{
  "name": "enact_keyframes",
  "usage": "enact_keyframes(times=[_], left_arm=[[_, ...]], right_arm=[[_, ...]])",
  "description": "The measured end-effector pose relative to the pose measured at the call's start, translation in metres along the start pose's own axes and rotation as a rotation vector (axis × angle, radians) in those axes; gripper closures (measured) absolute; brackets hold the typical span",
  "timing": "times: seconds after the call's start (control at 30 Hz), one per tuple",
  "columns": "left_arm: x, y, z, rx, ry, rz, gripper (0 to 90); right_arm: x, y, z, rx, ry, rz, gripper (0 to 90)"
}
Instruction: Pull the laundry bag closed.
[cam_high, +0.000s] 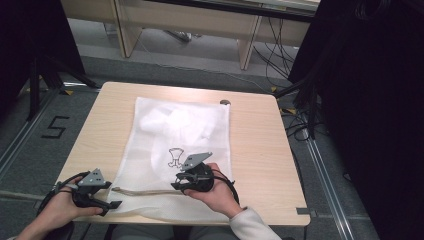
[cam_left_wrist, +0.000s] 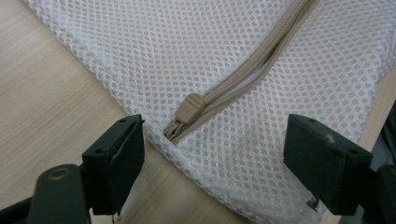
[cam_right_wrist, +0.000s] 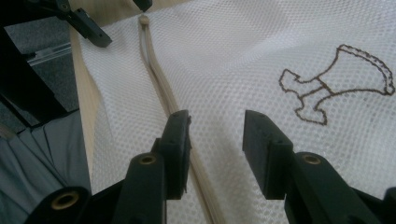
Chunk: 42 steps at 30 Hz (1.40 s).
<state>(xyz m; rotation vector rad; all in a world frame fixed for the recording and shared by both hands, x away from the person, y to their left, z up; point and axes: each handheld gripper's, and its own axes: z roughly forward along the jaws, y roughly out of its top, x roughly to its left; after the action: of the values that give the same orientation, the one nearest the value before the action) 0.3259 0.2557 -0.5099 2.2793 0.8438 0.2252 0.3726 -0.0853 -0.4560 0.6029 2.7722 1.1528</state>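
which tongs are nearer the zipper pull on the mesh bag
Left. The left tongs sit open right in front of the zipper pull. The right tongs are farther along the zipper, open over the mesh bag.

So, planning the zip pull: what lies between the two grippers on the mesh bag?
In the high view, the beige zipper runs between the left gripper and right gripper.

A black number 5 (cam_high: 54, 127) is marked on the grey floor (cam_high: 30, 150) left of the table. The white mesh bag (cam_high: 165, 135) carries a brown stitched outline figure (cam_right_wrist: 334, 81) (a sign, not letters); no brand is readable.
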Motion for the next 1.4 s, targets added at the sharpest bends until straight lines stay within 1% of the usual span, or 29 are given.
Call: enact_keyframes(times=[0.03, 0.07, 0.2, 0.27, 0.3, 0.33, 0.4, 0.43, 0.47, 0.57, 0.6, 0.63, 0.7, 0.73, 0.8, 0.9, 0.93, 0.97, 1.03, 1.07, 1.1, 1.13, 1.17, 1.23, 1.27, 1.3, 1.33, 1.37, 1.4], left_arm=[[0.0, 0.0, 0.0, -0.002, -0.004, -0.002, 19.8], [0.0, 0.0, 0.0, -0.003, -0.005, 0.001, 19.9], [-0.001, 0.0, 0.0, -0.002, -0.006, -0.008, 19.9], [-0.001, 0.0, 0.0, -0.004, -0.008, -0.007, 20.0], [0.0, 0.0, 0.0, -0.004, -0.01, -0.003, 20.0], [-0.001, 0.0, 0.0, -0.004, -0.009, -0.009, 20.0], [0.0, 0.0, 0.0, -0.004, -0.009, -0.008, 20.0], [-0.001, 0.0, 0.0, -0.005, -0.01, -0.008, 20.0], [-0.001, 0.0, 0.0, -0.005, -0.01, -0.009, 20.0], [0.0, 0.0, 0.0, -0.006, -0.01, -0.009, 20.0], [0.001, 0.0, 0.0, -0.007, -0.002, -0.004, 20.0], [0.0, -0.001, 0.001, -0.009, -0.008, -0.03, 20.0], [0.0, -0.001, 0.0, -0.008, -0.011, -0.028, 19.9], [0.001, 0.0, 0.0, -0.008, -0.008, -0.011, 19.9], [0.001, 0.0, 0.0, -0.008, -0.006, -0.014, 19.8], [0.002, -0.001, 0.0, -0.004, 0.002, -0.022, 19.9], [0.001, -0.001, 0.001, -0.007, -0.003, -0.047, 19.8], [0.0, -0.001, 0.001, -0.012, -0.01, -0.053, 19.8], [0.001, -0.001, 0.001, -0.007, -0.009, -0.048, 19.8], [0.001, -0.001, 0.001, -0.009, -0.008, -0.051, 19.8], [0.001, -0.001, 0.0, -0.008, -0.01, -0.051, 19.8], [0.001, -0.001, 0.0, -0.007, -0.006, -0.038, 19.8], [0.002, -0.001, 0.0, -0.008, -0.004, -0.034, 19.8], [0.002, -0.001, 0.0, -0.007, -0.004, -0.034, 19.9], [0.001, -0.001, 0.0, -0.008, -0.01, -0.053, 20.0], [0.001, -0.001, 0.0, -0.008, -0.01, -0.053, 20.0], [0.002, -0.001, 0.0, -0.008, -0.007, -0.036, 20.0], [0.001, -0.001, 0.0, -0.013, -0.006, -0.048, 20.0], [0.002, -0.001, 0.0, -0.012, -0.006, -0.042, 20.1]], right_arm=[[0.0, 0.002, 0.001, 0.013, 0.001, -0.009, 63.6], [0.001, 0.004, 0.004, 0.006, 0.003, -0.008, 64.1], [0.002, 0.01, 0.01, 0.025, 0.026, -0.021, 65.8], [0.004, 0.017, 0.019, 0.024, 0.028, -0.053, 66.2], [0.005, 0.019, 0.021, 0.031, 0.032, -0.039, 66.5], [0.006, 0.022, 0.023, 0.034, 0.033, -0.039, 66.5], [0.007, 0.024, 0.026, 0.034, 0.037, -0.05, 66.5], [0.008, 0.026, 0.029, 0.034, 0.052, -0.056, 66.5], [0.01, 0.028, 0.031, 0.037, 0.06, -0.037, 66.5], [0.013, 0.033, 0.037, 0.04, 0.069, -0.047, 66.5], [0.014, 0.035, 0.039, 0.038, 0.069, -0.052, 66.5], [0.015, 0.038, 0.044, 0.033, 0.079, -0.075, 66.4], [0.016, 0.039, 0.047, 0.028, 0.08, -0.071, 66.3], [0.017, 0.041, 0.05, 0.033, 0.078, -0.062, 66.3], [0.018, 0.043, 0.051, 0.042, 0.08, -0.062, 66.3], [0.019, 0.047, 0.059, 0.026, 0.09, -0.094, 66.0], [0.018, 0.048, 0.059, 0.033, 0.092, -0.093, 66.0], [0.019, 0.049, 0.061, 0.033, 0.088, -0.089, 66.0], [0.02, 0.051, 0.063, 0.04, 0.083, -0.071, 66.0], [0.019, 0.053, 0.066, 0.035, 0.092, -0.094, 66.0], [0.02, 0.054, 0.068, 0.031, 0.092, -0.092, 66.0], [0.02, 0.055, 0.069, 0.041, 0.098, -0.094, 66.1], [0.022, 0.056, 0.071, 0.037, 0.094, -0.08, 66.1], [0.022, 0.057, 0.072, 0.045, 0.098, -0.086, 66.1], [0.023, 0.06, 0.077, 0.044, 0.108, -0.087, 66.1], [0.023, 0.06, 0.077, 0.044, 0.108, -0.087, 66.1], [0.024, 0.061, 0.081, 0.052, 0.114, -0.078, 66.1], [0.024, 0.062, 0.083, 0.048, 0.11, -0.077, 66.1], [0.023, 0.063, 0.085, 0.05, 0.118, -0.081, 66.1]])
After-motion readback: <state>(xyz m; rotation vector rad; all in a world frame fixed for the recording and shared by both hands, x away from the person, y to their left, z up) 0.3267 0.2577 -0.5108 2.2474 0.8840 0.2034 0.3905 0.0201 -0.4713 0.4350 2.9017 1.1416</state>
